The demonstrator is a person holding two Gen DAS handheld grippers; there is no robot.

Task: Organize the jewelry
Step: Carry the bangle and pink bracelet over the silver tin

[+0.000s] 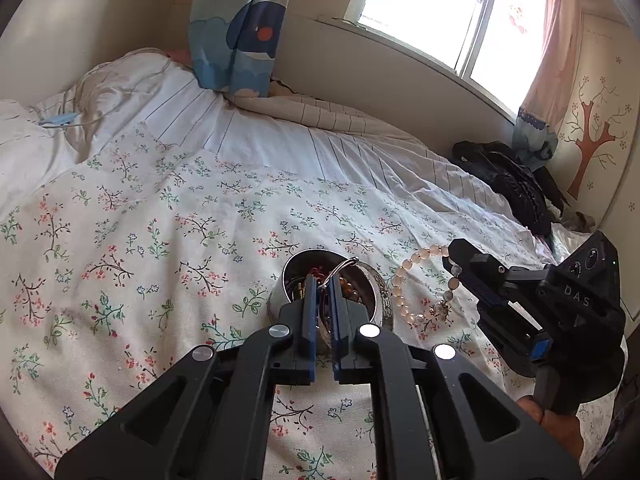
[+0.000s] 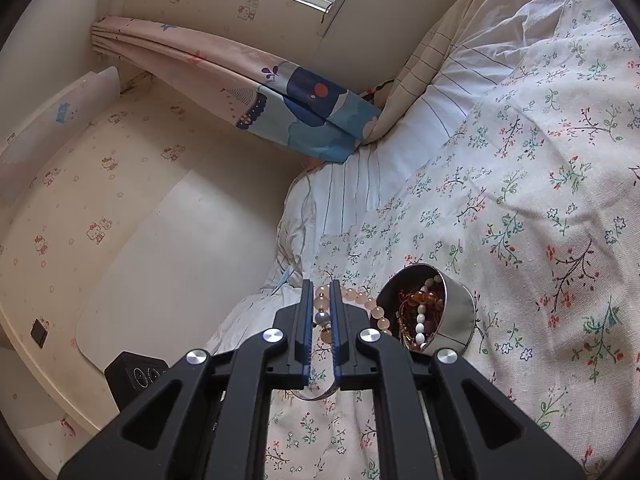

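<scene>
- On the left, my left hand-held gripper (image 1: 325, 288) points down over the round shiny metal bowl (image 1: 280, 300), which stands on the white floral bedspread (image 1: 160, 220). Its jaws are pinched together on a thin silver ring bangle (image 1: 340, 267), which stands up out of the fingertips and leans toward the right.
- The bowl is heaped with mixed jewelry: amber beads (image 2: 425, 295), white oval beads (image 2: 420, 326) and red cord. From my right wrist camera its open mouth faces left, toward the fingers.
- Just right of the bowl hangs the pale peach round-bead bracelet (image 1: 404, 292). Its loop runs long from upper right to lower left, the low end draping onto the bedspread beside the bowl's wall.
- On the right, my right hand-held gripper (image 1: 454, 264) is clamped on that bracelet's upper end, a grey bead between the pads (image 2: 339, 320).
- My hand (image 1: 536, 410) grips its handle at the far right.
</scene>
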